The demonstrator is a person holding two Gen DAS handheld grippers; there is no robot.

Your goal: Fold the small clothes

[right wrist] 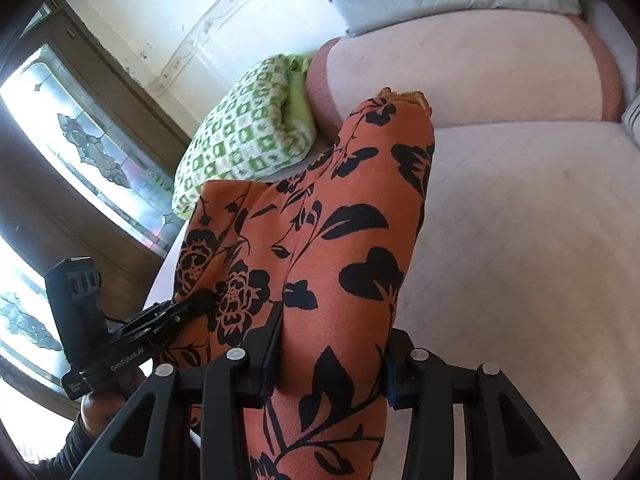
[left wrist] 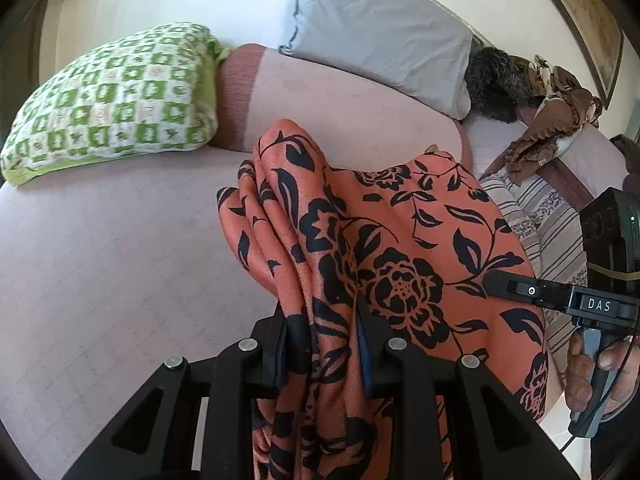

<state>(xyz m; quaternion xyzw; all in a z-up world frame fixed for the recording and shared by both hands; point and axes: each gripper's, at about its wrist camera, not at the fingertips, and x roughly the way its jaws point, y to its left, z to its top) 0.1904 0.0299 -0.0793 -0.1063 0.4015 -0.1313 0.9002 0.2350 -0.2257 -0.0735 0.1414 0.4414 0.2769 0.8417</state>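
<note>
Garment (left wrist: 400, 240) bottom below frame edge

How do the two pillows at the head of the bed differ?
The green checked pillow is patterned in green and white squares; the grey pillow is plain. The green checked pillow lies at the left in the left wrist view; the grey pillow lies farther right, against the wall. Both rest on the pink bed.

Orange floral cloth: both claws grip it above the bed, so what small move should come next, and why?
Probably draw the claws apart to stretch the cloth: it hangs bunched in folds between the left claw and right claw, over the bed.
</note>
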